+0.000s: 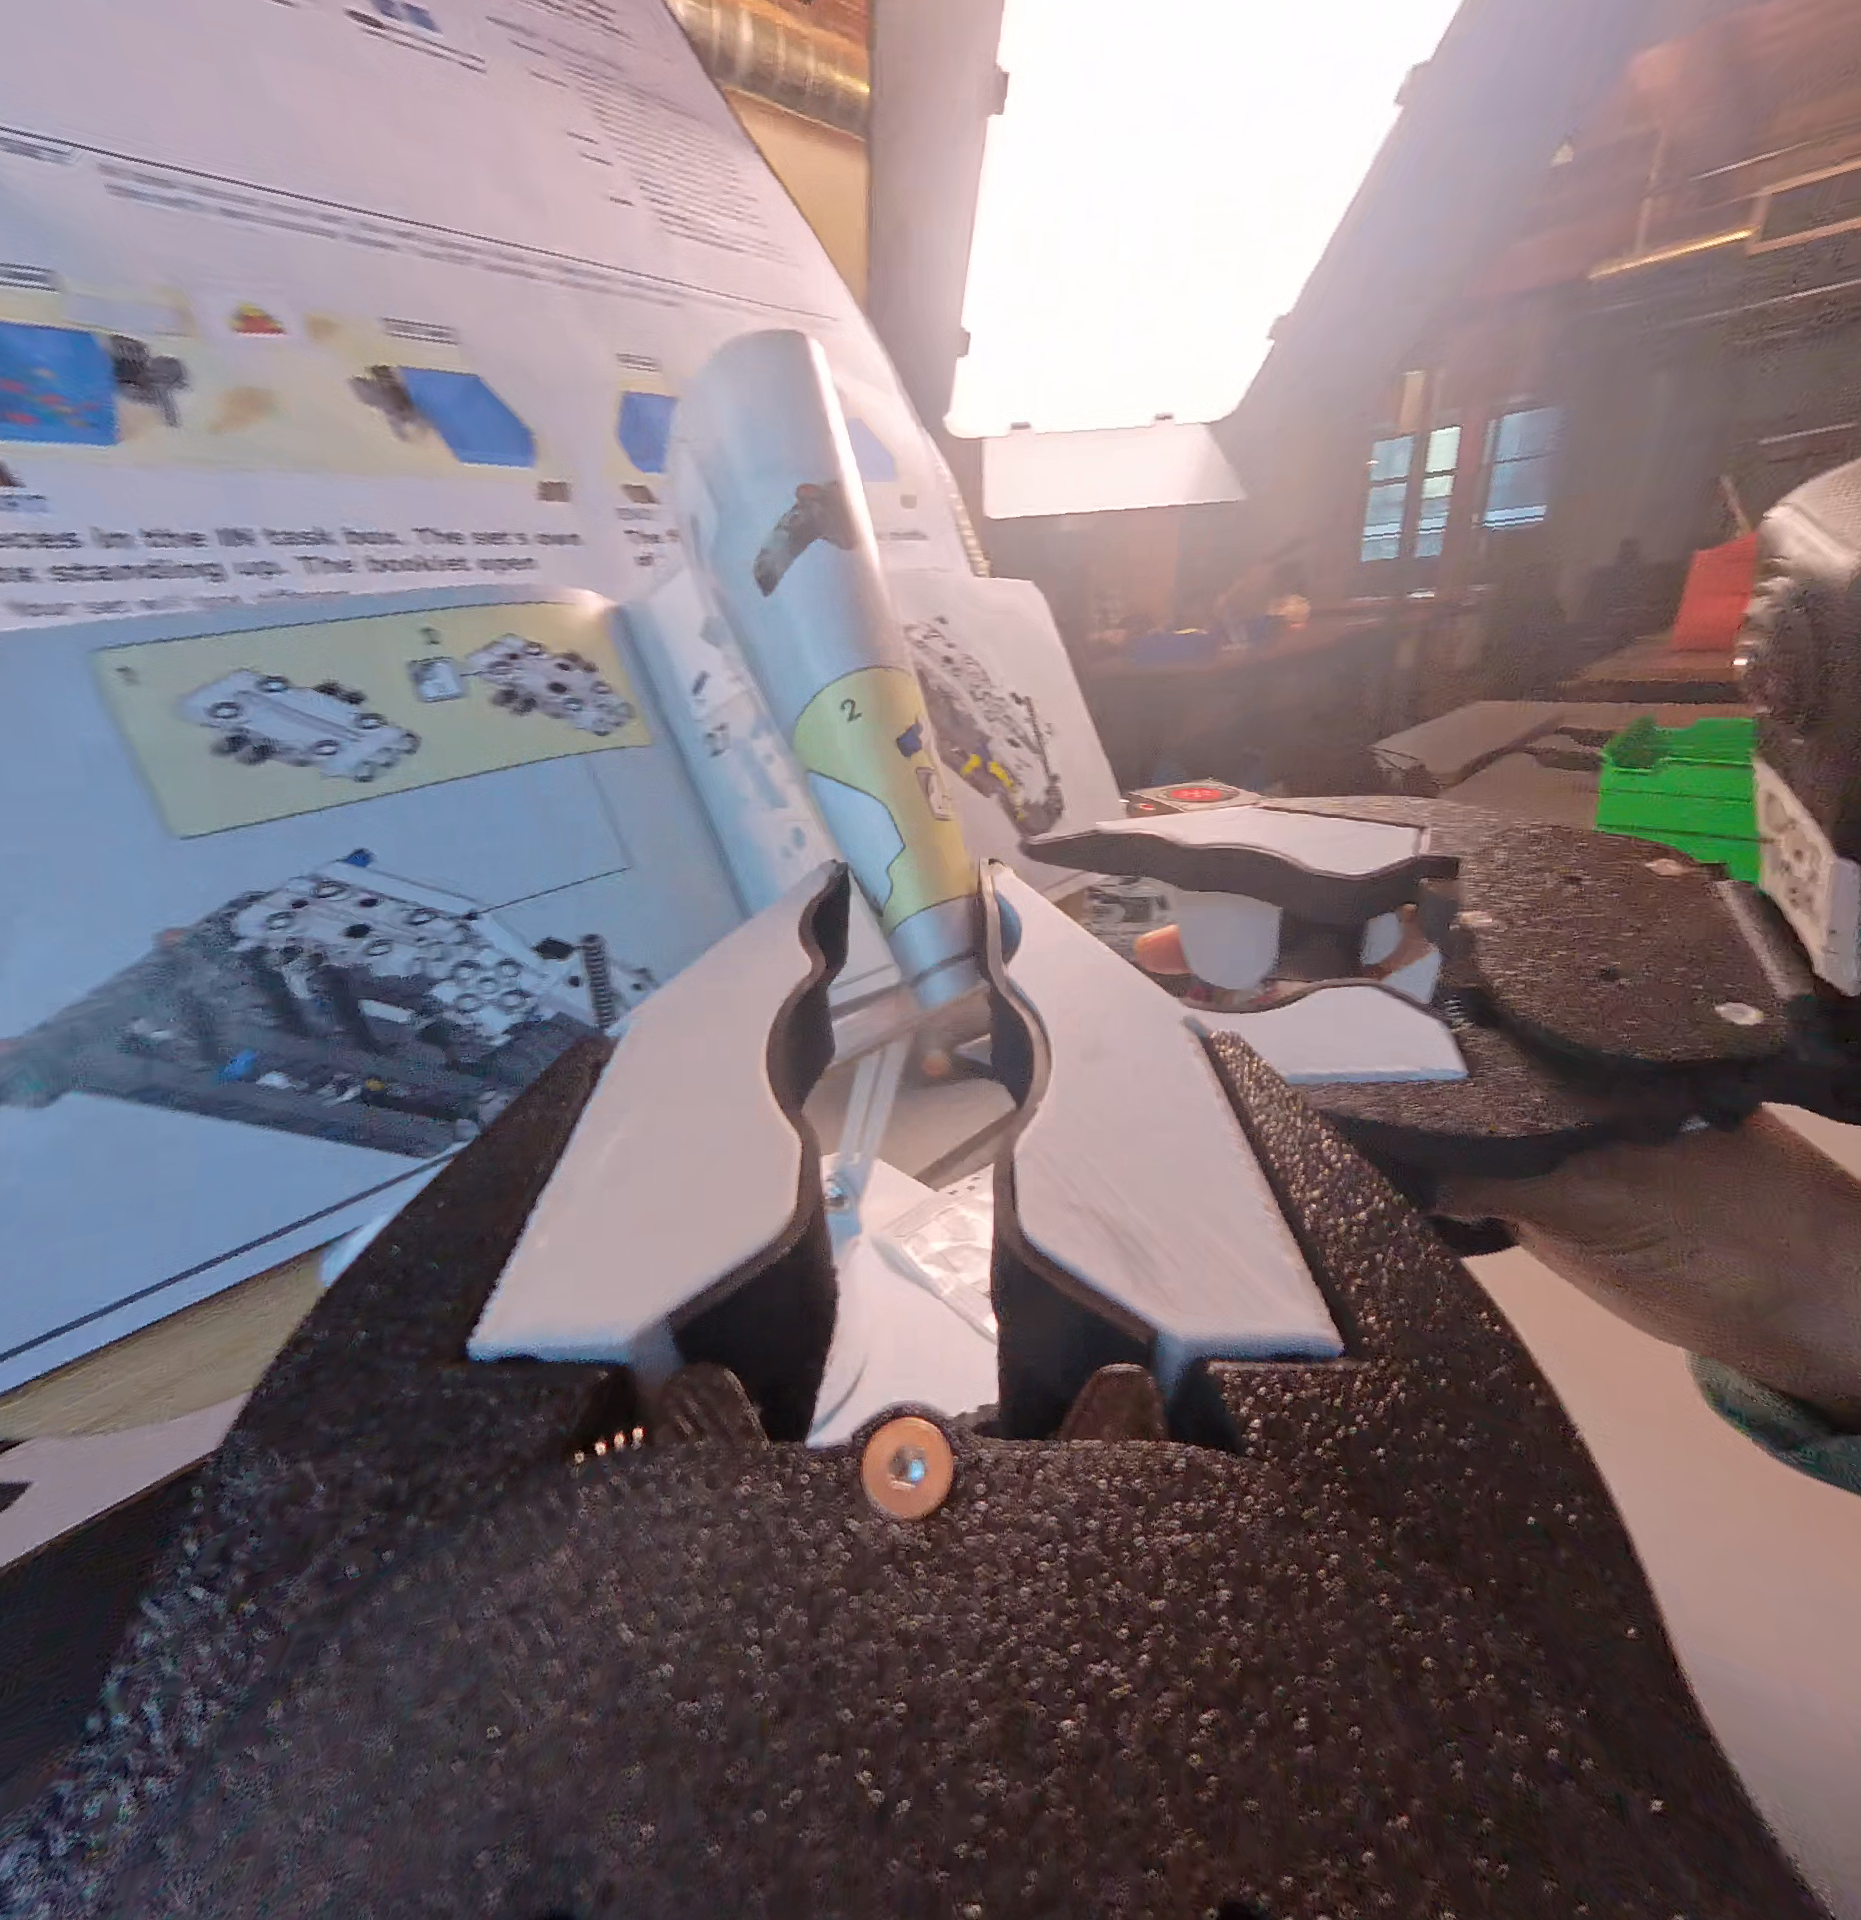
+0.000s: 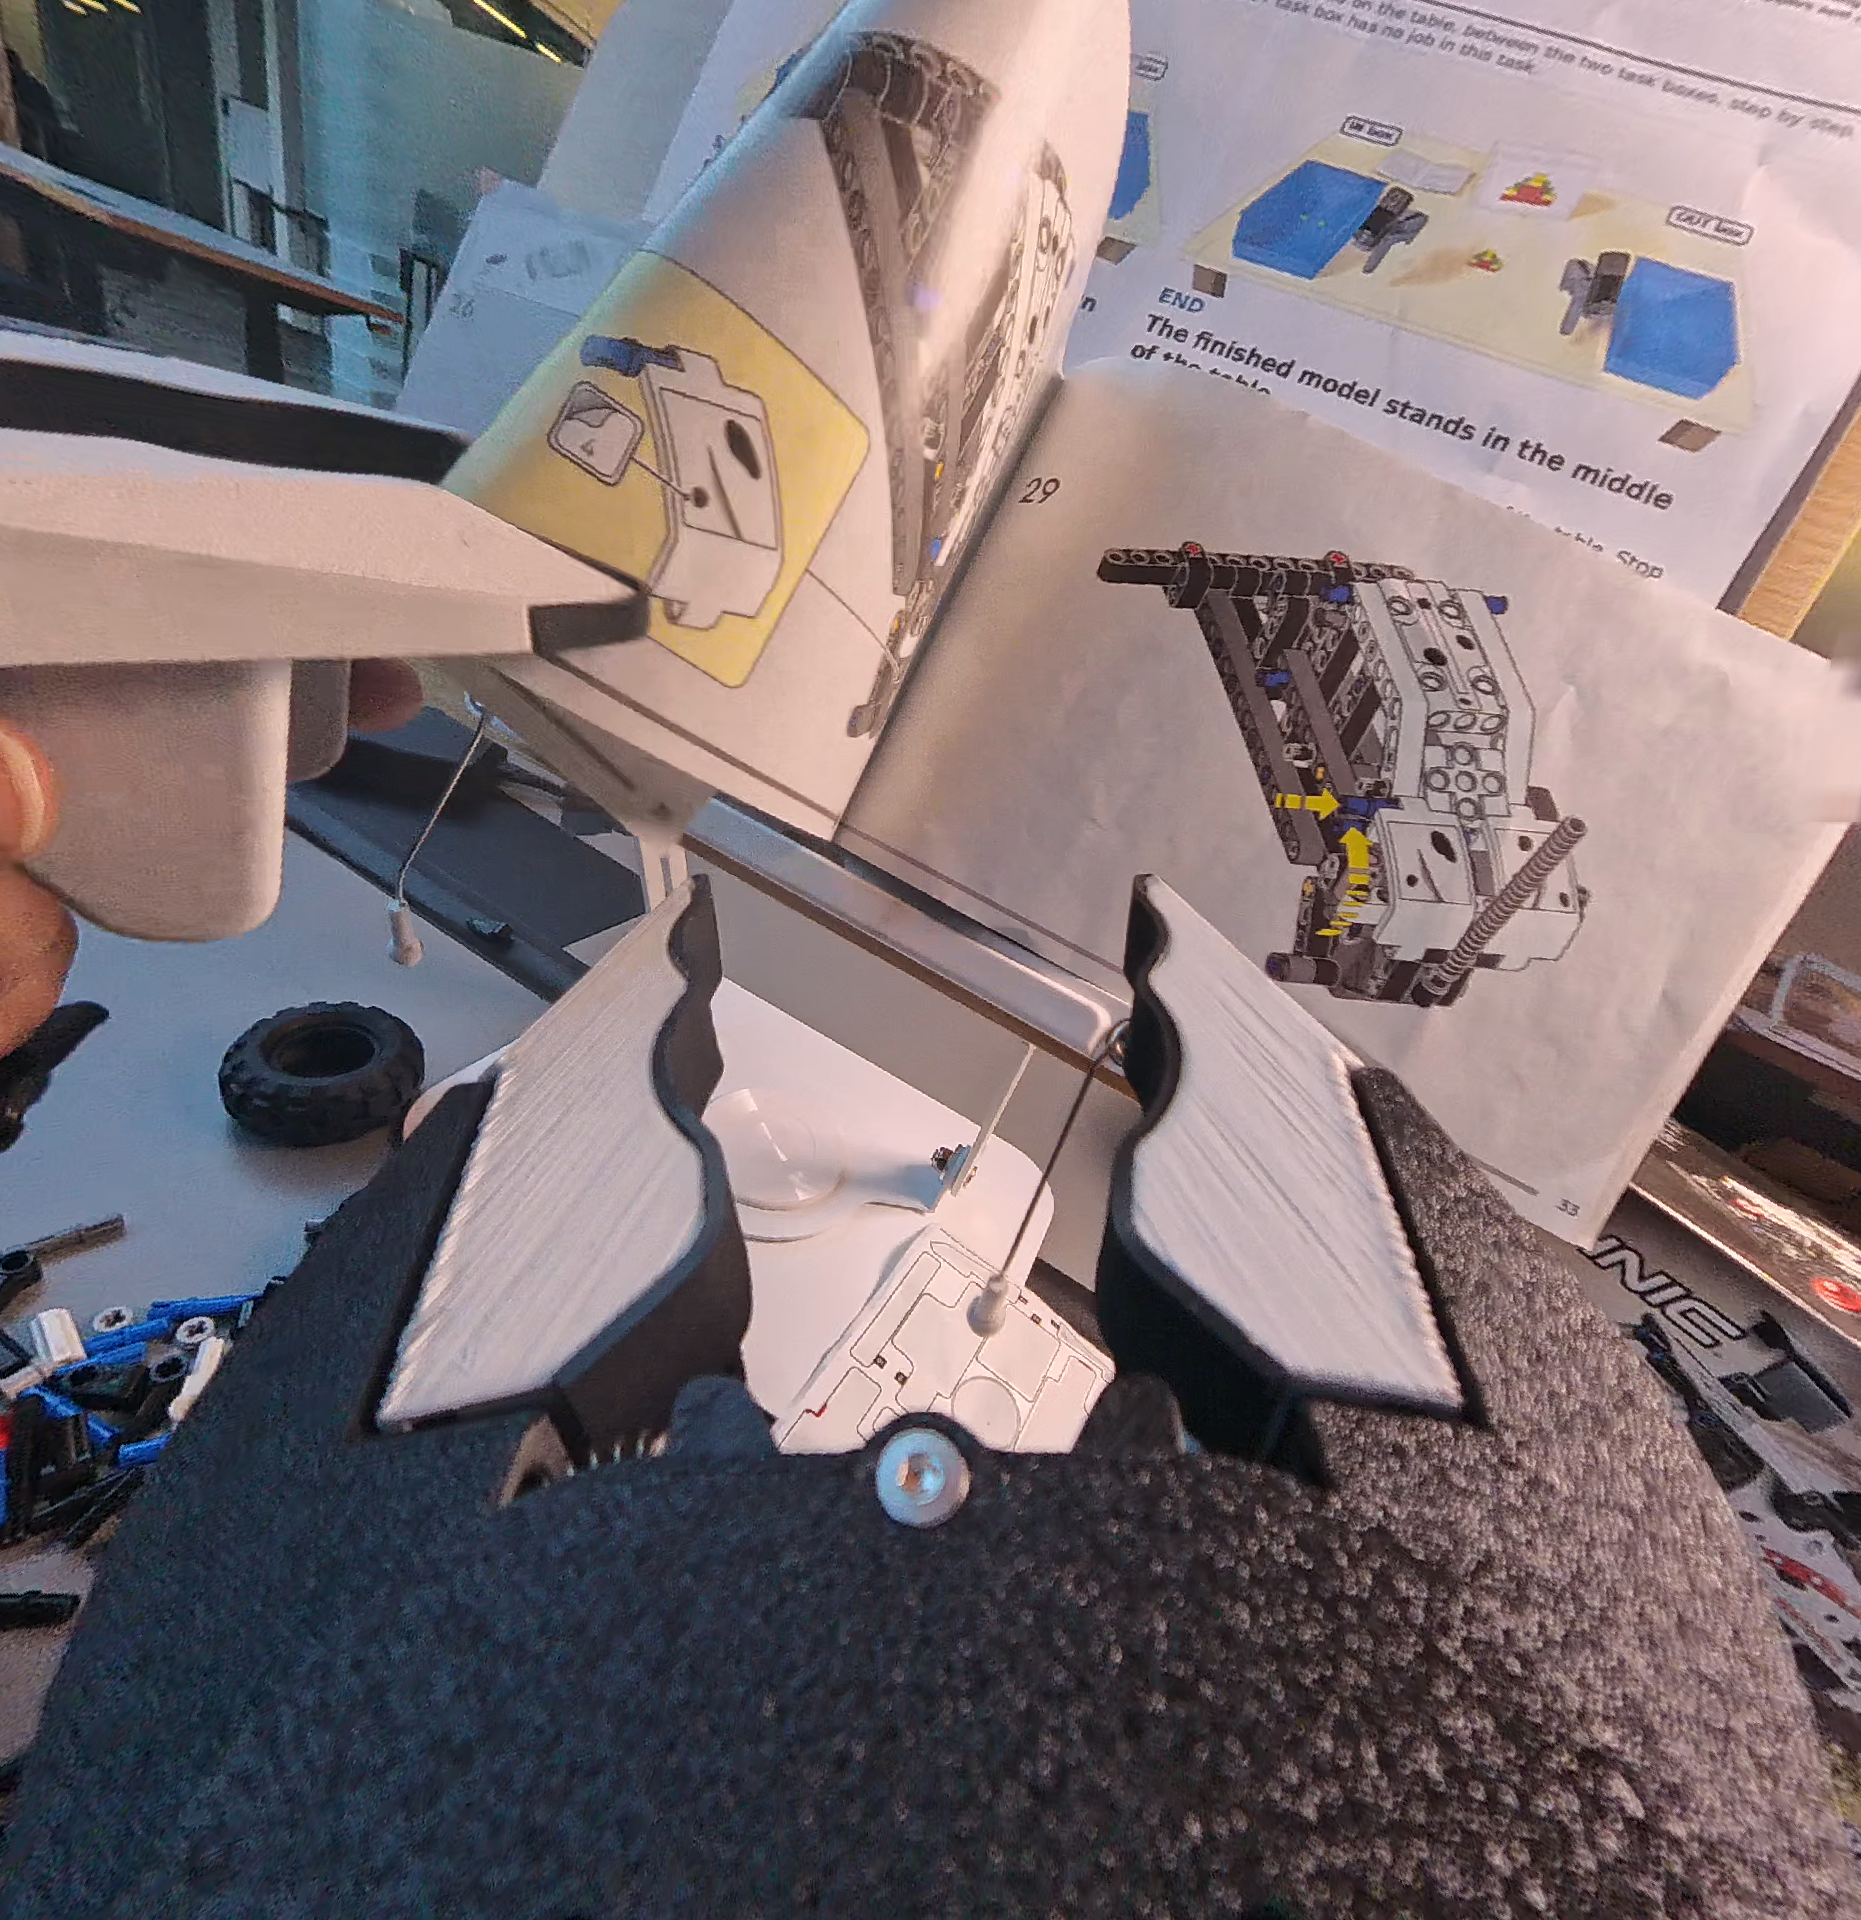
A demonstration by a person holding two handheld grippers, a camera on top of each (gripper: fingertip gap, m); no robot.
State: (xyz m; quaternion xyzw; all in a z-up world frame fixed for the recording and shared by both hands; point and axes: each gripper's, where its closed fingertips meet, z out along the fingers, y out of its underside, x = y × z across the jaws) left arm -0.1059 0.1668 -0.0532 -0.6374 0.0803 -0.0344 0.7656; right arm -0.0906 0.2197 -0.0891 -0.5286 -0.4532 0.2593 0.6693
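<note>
Booklet pages fill most of both views. The left gripper [image 1: 915, 894] stands in the lower middle of the left wrist view, and its jaws are drawn in close around a curled page [image 1: 801, 582] of the building-instruction booklet [image 2: 1321, 831]. The rolled paper passes between the two tips and touches at least the right-hand one. In the right wrist view the same gripper enters from the left edge, its tip lying on the yellow panel of that page, and a hand [image 2: 1, 883] holds it at the far left.

The right gripper [image 2: 915, 914] is at the lower middle of its own view with its jaws spread wide and nothing between them. It points at the metal ledge [image 2: 1009, 982] of the stand that carries the booklet, near it but apart. The flat open page with a grey and white model drawing lies to the upper right of the tips.

Behind the booklet, a large printed instruction sheet [image 1: 282, 260] with blue boxes in its pictures stands upright across the upper left of the left wrist view.

On the pale table [image 2: 126, 1018], at the left of the right wrist view, a small black tyre [image 2: 321, 1070] lies flat. Below it, at the left edge, there is a heap of small blue, black, white and red building parts [image 2: 64, 1382]. A printed box [image 2: 1757, 1403] lies at the lower right edge.
</note>
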